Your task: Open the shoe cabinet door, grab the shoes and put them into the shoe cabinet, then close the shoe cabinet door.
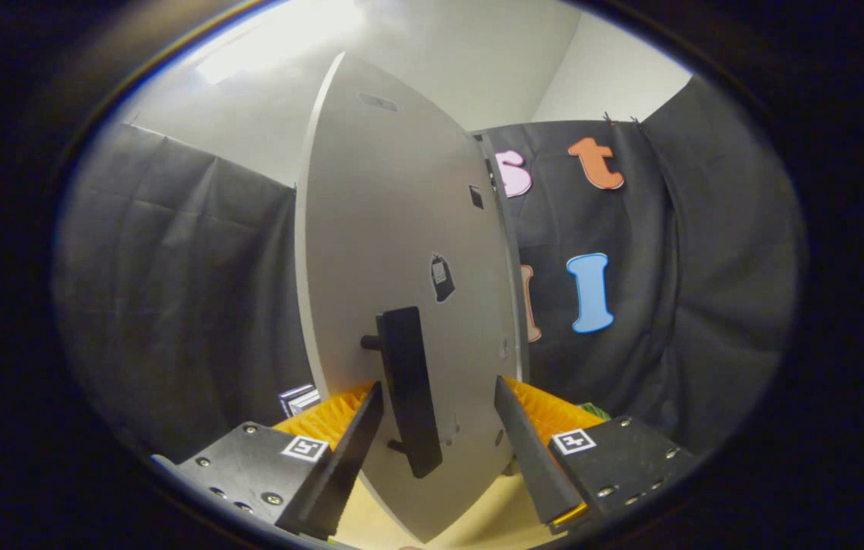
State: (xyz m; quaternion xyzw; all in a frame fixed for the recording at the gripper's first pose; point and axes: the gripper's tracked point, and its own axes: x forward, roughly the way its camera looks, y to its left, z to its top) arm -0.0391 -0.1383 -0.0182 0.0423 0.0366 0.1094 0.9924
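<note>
The shoe cabinet's grey door stands swung out, its outer face turned toward me and filling the space straight ahead. A black bar handle is fixed upright on the door by two short pegs. My gripper is open, its two fingers spread wide on either side of the handle. The left finger lies close beside the handle; the right finger stands well apart from it. Neither finger presses on the handle. The cabinet body lies hidden behind the door.
A small black tag and a small dark square sit on the door face. A light wooden surface shows below the door's bottom edge. Black booth cloth hangs on both sides, with a pale wall above.
</note>
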